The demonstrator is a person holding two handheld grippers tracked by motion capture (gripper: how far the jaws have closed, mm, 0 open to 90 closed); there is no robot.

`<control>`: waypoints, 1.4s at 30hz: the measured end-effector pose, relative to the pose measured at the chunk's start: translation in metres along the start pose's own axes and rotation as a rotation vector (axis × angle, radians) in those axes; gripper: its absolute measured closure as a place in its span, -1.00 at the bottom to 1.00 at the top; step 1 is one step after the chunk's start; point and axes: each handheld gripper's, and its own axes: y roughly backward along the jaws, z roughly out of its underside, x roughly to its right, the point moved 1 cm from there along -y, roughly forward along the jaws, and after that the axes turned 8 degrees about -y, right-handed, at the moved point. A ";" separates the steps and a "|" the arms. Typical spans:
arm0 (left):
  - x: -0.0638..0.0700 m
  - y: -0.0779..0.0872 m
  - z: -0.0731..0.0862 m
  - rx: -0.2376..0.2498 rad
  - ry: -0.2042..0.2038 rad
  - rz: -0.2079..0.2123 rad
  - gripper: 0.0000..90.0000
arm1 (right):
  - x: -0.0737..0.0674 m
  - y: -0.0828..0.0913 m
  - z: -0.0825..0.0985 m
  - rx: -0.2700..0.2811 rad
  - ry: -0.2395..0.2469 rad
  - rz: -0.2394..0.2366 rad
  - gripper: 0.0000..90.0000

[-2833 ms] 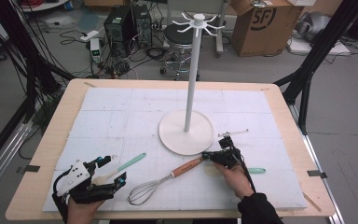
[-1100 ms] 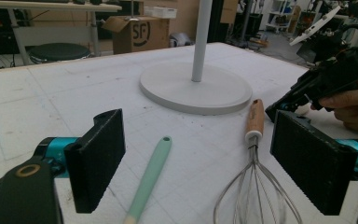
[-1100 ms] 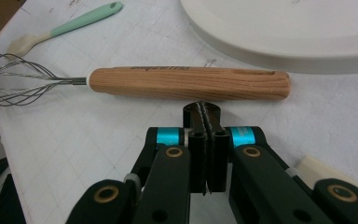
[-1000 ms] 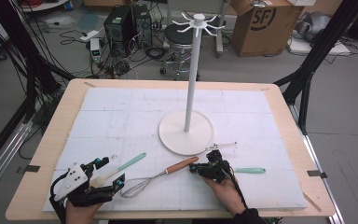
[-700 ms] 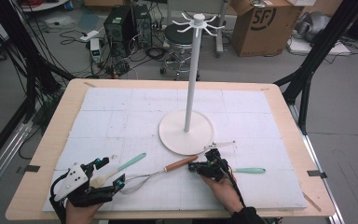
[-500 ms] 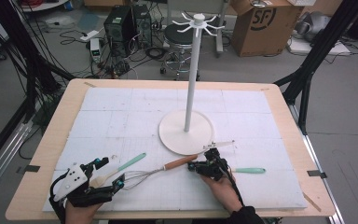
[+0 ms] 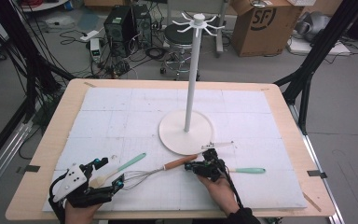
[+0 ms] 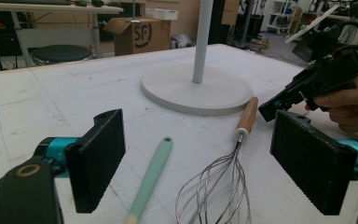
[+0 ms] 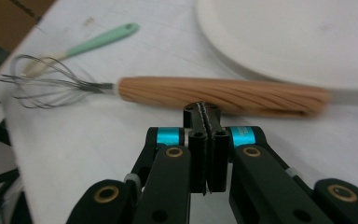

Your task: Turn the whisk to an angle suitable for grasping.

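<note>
The right hand-held gripper, jaws pressed together, has been pushing the whisk toward nine o'clock; it is now lying between the spread left hand-held gripper's jaws, ready for grasping.

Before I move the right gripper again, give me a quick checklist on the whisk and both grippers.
1. Right gripper jaws shut, nothing between them: ok.
2. Its tips meet the whisk at the wooden handle: cannot tell if touching.
3. Left gripper jaws wide open: ok.
4. Whisk wires lie between the left jaws, ungripped: ok.
5. Green-handled utensil lies close beside the wires: not ok.
6. Stand base clear of whisk: ok.
</note>
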 end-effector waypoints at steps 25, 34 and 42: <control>-0.003 0.011 0.002 0.007 0.006 -0.031 -0.58 | -0.068 -0.070 -0.015 -0.022 0.044 -0.091 1.00; -0.002 0.010 0.002 0.006 0.003 -0.031 -0.58 | -0.070 -0.067 -0.011 -0.026 0.070 -0.081 1.00; -0.002 0.011 0.002 0.008 0.007 -0.032 -0.58 | -0.071 -0.064 -0.008 -0.027 0.060 -0.086 1.00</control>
